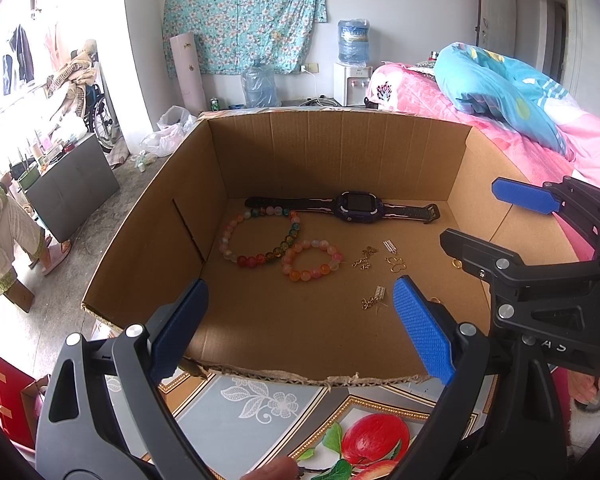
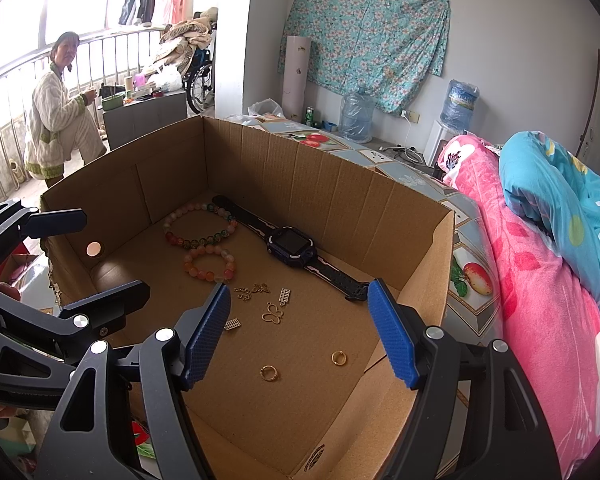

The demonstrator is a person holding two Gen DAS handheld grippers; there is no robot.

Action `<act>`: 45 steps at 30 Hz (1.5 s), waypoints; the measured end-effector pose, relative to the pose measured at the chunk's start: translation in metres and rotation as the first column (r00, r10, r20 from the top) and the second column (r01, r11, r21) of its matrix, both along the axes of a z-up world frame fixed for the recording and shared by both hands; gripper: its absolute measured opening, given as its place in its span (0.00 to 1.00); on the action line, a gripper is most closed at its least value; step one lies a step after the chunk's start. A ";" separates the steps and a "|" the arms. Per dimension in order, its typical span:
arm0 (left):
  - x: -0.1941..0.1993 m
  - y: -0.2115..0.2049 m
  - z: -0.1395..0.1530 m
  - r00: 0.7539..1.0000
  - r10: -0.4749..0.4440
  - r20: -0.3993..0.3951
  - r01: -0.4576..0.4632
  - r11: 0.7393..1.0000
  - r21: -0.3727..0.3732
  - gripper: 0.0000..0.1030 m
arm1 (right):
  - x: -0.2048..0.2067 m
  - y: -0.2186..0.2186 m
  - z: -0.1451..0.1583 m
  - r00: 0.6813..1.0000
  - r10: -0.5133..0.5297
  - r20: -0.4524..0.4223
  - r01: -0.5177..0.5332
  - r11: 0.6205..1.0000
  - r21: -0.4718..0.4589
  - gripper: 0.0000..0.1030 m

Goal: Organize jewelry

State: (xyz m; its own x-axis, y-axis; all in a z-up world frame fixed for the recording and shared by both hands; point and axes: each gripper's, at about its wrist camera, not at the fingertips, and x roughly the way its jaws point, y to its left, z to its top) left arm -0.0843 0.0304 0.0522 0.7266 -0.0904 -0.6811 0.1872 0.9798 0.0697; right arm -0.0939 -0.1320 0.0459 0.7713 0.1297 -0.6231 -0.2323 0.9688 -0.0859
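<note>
Jewelry lies loose on the floor of a cardboard box (image 2: 400, 208).
Left gripper (image 1: 300, 328) and right gripper (image 2: 300, 336) hover above it, jaws wide apart, holding nothing.

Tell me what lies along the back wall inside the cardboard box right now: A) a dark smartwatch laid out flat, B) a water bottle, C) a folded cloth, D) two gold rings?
A: the smartwatch lies stretched flat along the far wall of the cardboard box, just behind the larger beaded bracelet; the gold rings sit nearer the front.
</note>
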 end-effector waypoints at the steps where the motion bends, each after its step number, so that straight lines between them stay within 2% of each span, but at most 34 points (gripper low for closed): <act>1: 0.000 0.000 0.000 1.000 0.000 -0.001 0.000 1.000 0.000 0.87 | 0.000 0.000 0.000 1.000 0.000 0.000 0.000 1.000 0.000 0.68; 45: 0.006 0.000 -0.002 0.998 0.007 -0.055 -0.007 1.000 0.012 0.87 | 0.010 0.001 0.000 0.998 0.024 -0.053 -0.025 1.000 -0.018 0.69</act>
State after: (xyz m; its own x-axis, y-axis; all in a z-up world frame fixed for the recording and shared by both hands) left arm -0.0778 0.0309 0.0501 0.6883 -0.0771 -0.7213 0.1842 0.9803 0.0710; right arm -0.0844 -0.1311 0.0460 0.7339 0.1364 -0.6654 -0.2610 0.9610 -0.0910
